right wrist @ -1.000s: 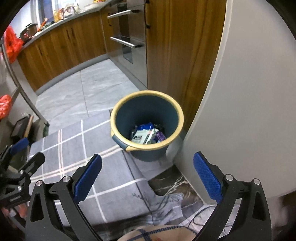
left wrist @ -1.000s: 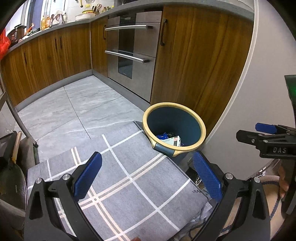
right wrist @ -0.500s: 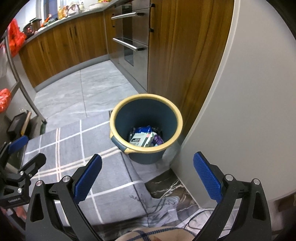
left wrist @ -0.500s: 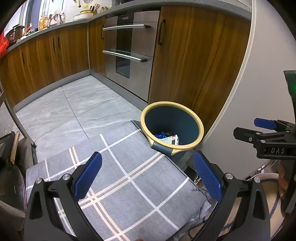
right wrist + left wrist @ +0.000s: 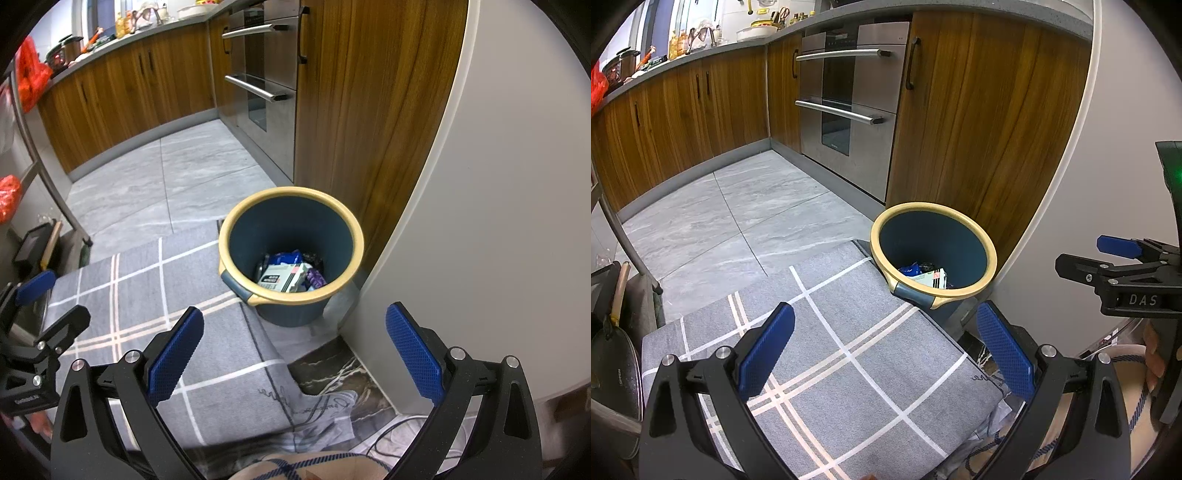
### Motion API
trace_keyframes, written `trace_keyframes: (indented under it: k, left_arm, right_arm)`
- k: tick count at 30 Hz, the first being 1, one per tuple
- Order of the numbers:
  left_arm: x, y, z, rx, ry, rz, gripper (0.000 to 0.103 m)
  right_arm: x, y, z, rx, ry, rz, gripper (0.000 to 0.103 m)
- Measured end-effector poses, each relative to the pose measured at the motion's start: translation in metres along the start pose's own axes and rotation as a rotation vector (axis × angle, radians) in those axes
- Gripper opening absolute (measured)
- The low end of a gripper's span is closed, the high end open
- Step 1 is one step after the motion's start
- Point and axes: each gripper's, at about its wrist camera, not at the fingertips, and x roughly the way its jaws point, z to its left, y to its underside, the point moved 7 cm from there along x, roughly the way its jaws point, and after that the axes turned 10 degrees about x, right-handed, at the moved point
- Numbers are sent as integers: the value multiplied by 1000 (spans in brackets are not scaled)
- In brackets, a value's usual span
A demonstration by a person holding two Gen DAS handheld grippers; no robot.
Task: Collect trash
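Inside bin (image 5: pixel 291 302): box (image 5: pixel 282 277), wrappers (image 5: pixel 282 257).

The bin (image 5: pixel 291 258) stands on the floor between the cloth-covered surface (image 5: pixel 155 295) and the wall (image 5: pixel 498 184), trash (image 5: pixel 284 277) inside.

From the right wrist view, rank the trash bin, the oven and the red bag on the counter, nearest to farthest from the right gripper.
1. Trash bin: on the floor just ahead of the open right gripper, beside the wall.
2. Oven: past the bin, set into the wooden cabinets.
3. Red bag: far left, at the counter's far end.
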Motion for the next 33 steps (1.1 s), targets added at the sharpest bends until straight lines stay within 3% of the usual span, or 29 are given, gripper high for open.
trace_keyframes:
  k: [33]
  left_arm:
    - [-4,-2,-2,-4,15,-27,97]
  right_arm:
    - [0,0,1,-1,1,1,98]
